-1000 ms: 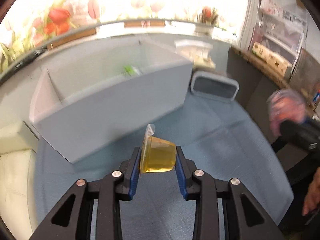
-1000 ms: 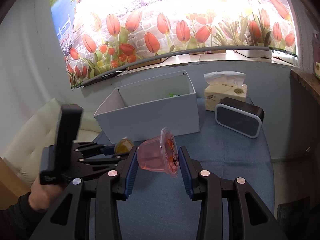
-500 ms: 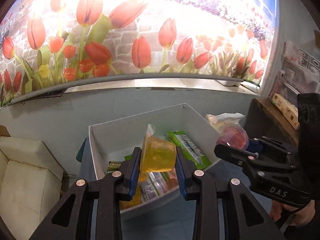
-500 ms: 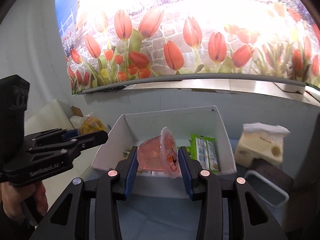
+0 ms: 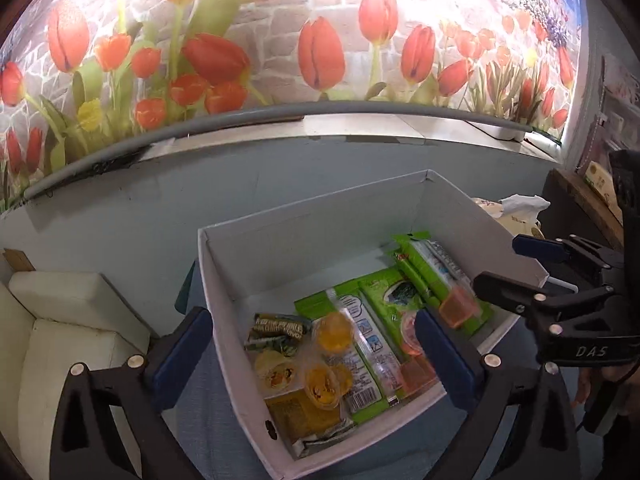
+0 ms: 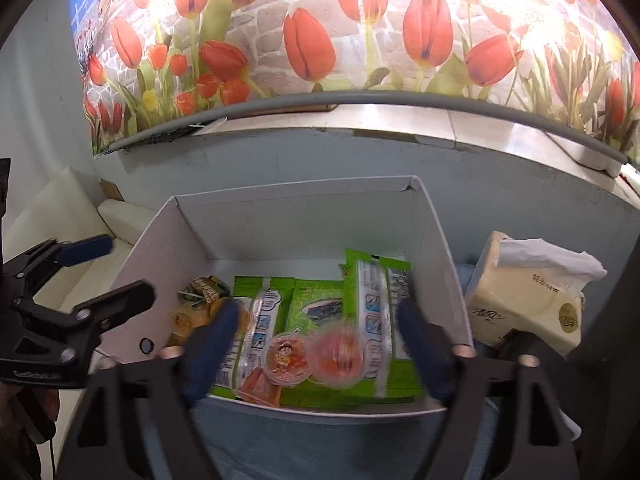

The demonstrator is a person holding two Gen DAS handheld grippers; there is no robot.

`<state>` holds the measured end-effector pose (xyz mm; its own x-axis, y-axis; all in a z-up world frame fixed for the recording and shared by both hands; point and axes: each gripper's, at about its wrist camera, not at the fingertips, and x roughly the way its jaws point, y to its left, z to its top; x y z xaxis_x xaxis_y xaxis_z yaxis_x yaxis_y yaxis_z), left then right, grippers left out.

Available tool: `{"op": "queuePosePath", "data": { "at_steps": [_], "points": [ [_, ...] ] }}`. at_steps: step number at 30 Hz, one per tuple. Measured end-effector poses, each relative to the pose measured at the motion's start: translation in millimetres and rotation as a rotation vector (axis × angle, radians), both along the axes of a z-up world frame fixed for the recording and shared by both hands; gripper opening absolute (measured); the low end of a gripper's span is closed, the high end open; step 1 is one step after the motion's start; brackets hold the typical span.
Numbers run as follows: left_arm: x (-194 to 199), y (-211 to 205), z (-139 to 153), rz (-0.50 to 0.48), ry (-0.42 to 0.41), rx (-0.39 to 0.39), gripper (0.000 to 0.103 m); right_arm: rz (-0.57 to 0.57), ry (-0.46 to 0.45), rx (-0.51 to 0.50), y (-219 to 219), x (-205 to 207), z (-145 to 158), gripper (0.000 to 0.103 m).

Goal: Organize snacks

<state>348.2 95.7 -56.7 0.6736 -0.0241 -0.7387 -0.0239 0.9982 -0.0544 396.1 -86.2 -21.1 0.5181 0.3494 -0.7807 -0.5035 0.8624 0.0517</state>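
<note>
both grippers (image 5: 312,354) (image 6: 318,350) spread empty over white box (image 5: 320,224); tissue pack (image 6: 528,300) beside it

Bright from above: tulip mural (image 5: 320,40) backlit, blown out to glare along its top. Dimmer, softly shaded inside the white box (image 5: 320,232). Strong fisheye bending and black vignette at the corners. Sharp in the left view; motion-blurred on the right gripper (image 6: 316,344) and pink cup (image 6: 338,354)
</note>
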Motion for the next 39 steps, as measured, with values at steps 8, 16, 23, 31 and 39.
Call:
{"op": "queuePosePath", "data": {
  "at_steps": [8, 16, 23, 31, 39],
  "points": [
    [-2.3, 4.1, -3.5, 0.037, 0.053, -0.023, 0.103, -0.030, -0.013, 0.004, -4.1, -7.5, 1.5, 0.103],
    [-42.6, -5.2, 26.9, 0.092, -0.073, 0.009, 0.103, -0.064, -0.075, 0.005, -13.8, -33.7, 15.4, 0.103],
    [-86.4, -16.7, 44.6, 0.105, -0.137, 0.035, 0.103, -0.117, -0.207, -0.047, -31.8, -88.7, 46.8, 0.103],
    [-167.8, -34.6, 71.2, 0.204, -0.201, 0.116, 0.103, -0.100, -0.194, 0.009, -69.0, -160.1, 75.6, 0.103],
    [-243.1, -57.4, 92.5, 0.175, -0.188, 0.054, 0.103, -0.068, -0.248, 0.027, -87.4, -239.3, 101.1, 0.103]
  ]
}}
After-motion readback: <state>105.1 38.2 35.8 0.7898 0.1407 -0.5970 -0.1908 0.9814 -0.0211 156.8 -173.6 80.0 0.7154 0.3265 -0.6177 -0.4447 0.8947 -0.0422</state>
